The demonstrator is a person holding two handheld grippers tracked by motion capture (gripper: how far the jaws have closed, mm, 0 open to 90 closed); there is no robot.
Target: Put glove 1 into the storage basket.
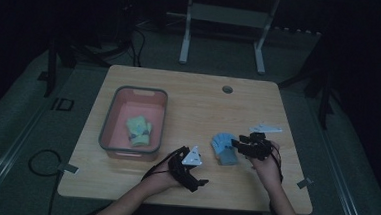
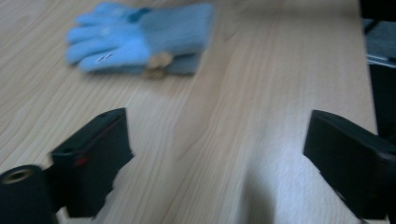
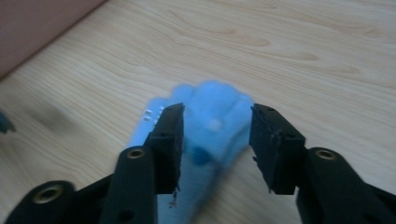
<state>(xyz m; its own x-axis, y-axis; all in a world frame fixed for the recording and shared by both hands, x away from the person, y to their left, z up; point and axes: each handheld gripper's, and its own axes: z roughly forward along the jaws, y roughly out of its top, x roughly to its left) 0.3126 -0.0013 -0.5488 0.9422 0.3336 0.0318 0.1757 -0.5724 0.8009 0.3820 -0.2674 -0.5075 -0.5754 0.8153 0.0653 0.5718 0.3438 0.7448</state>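
A pair of light blue knitted gloves (image 1: 223, 148) lies flat on the wooden table (image 1: 194, 102), right of centre. My right gripper (image 1: 240, 145) reaches them from the right. In the right gripper view its jaws stand open on either side of the blue gloves (image 3: 215, 116), and the right gripper (image 3: 217, 140) has the fingers' end between them. My left gripper (image 1: 200, 172) hovers near the front edge, left of the gloves. Its jaws are wide open with nothing in them, and the left gripper (image 2: 219, 154) faces the blue gloves (image 2: 140, 39) from a short way off.
A pink bin with a grey rim (image 1: 108, 117) stands at the table's left and holds a greenish pair of gloves (image 1: 138, 131). Its wall (image 3: 37, 28) shows in the right gripper view. A round cable hole (image 1: 227, 89) is near the far edge. Cables trail on the floor.
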